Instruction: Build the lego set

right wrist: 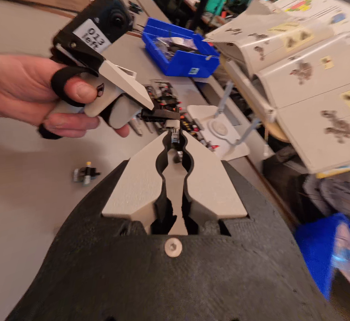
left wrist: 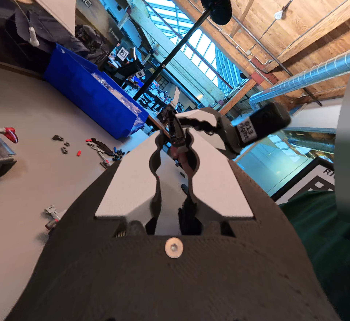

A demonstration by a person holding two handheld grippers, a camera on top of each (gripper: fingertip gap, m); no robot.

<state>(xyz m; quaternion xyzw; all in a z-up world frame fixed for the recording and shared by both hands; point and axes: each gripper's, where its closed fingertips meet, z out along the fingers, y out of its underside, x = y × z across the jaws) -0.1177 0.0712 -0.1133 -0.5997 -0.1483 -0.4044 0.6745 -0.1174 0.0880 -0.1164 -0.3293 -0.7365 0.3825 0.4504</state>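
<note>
A black Lego beam [right wrist: 161,115] with a grey connector [right wrist: 173,125] under it is held in the air between both grippers. My right gripper [right wrist: 175,136] is shut on the grey connector from below. My left gripper [right wrist: 144,111], held by a hand, is shut on the beam's left end. In the left wrist view, my left gripper [left wrist: 175,137] pinches the black beam [left wrist: 175,129] at its fingertips, and the right gripper [left wrist: 180,121] comes in from the right, just behind it. How the two parts join is hidden by the fingers.
A blue bin [right wrist: 180,52] with bagged parts stands at the back, also in the left wrist view [left wrist: 91,93]. Loose Lego parts [right wrist: 164,99] lie on the grey table beyond the grippers. A small assembly [right wrist: 85,174] lies at the left. An open instruction booklet [right wrist: 284,46] stands at the right. My left and right fingertips are right by each other. From either gripper's tips it is about 20 centimeters to the small assembly [right wrist: 85,174].
</note>
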